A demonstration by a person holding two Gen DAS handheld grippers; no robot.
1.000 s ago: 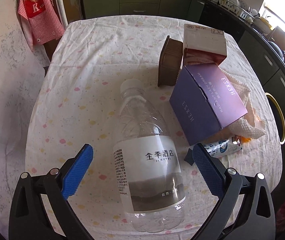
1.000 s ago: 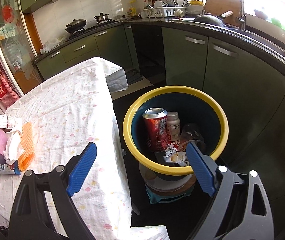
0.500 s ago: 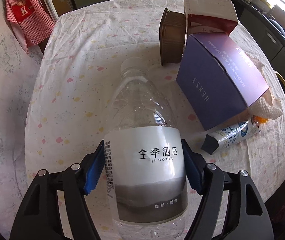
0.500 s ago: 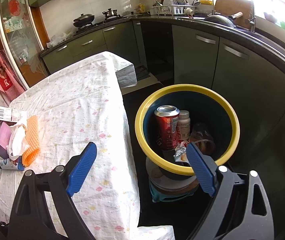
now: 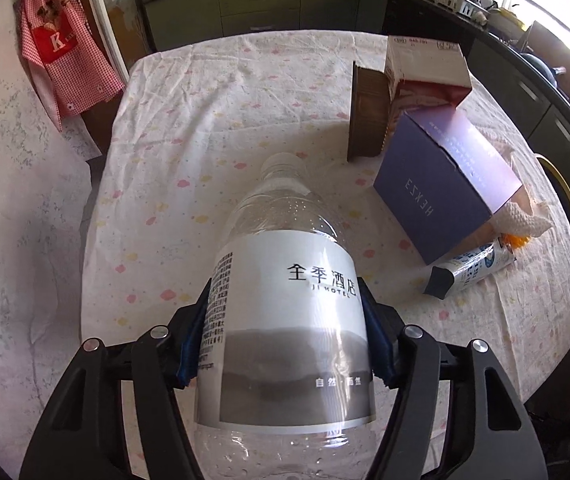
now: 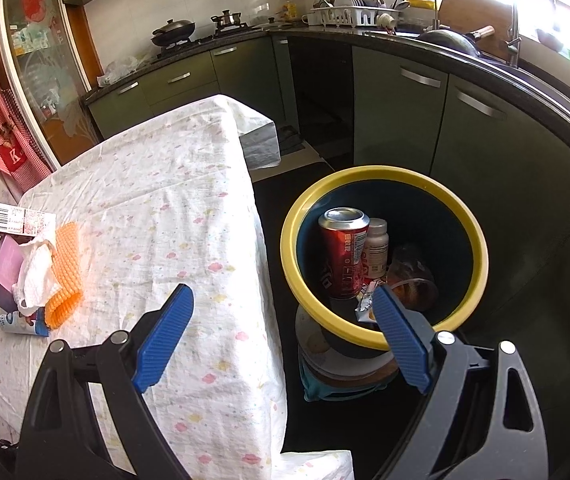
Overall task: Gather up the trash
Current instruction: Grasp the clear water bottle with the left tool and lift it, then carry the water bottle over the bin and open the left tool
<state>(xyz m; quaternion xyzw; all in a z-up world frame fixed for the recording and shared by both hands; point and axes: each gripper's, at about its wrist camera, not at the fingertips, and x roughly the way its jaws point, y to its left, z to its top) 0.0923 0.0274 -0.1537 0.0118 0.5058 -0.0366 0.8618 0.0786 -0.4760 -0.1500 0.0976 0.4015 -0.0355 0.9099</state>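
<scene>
Beneath both my tools the cloth-covered table [image 5: 213, 128] is spreading out toward the kitchen cabinets; off its far side, ahead of my right gripper [image 6: 281, 340], the yellow-rimmed bin [image 6: 481, 264] is standing on the floor, already holding a red can [image 6: 343, 256] and a white pill bottle [image 6: 377, 246]; that gripper's jaws are standing wide with nothing between them. I am judging the step in hand to be the pickup of one more piece of trash; my left gripper [image 5: 287, 344] is closing its jaws on the clear water bottle [image 5: 285, 320], the blue pads pressing both sides of its white label, cap pointing away from me. Ahead and to the right of that tool the purple box [image 5: 445, 188], a brown tray [image 5: 367, 116] and a small tube [image 5: 471, 268] are waiting on the cloth. Next, I expect, I am needing a firm hold, then a lift and a carry across to the bin without crushing the thin plastic.
</scene>
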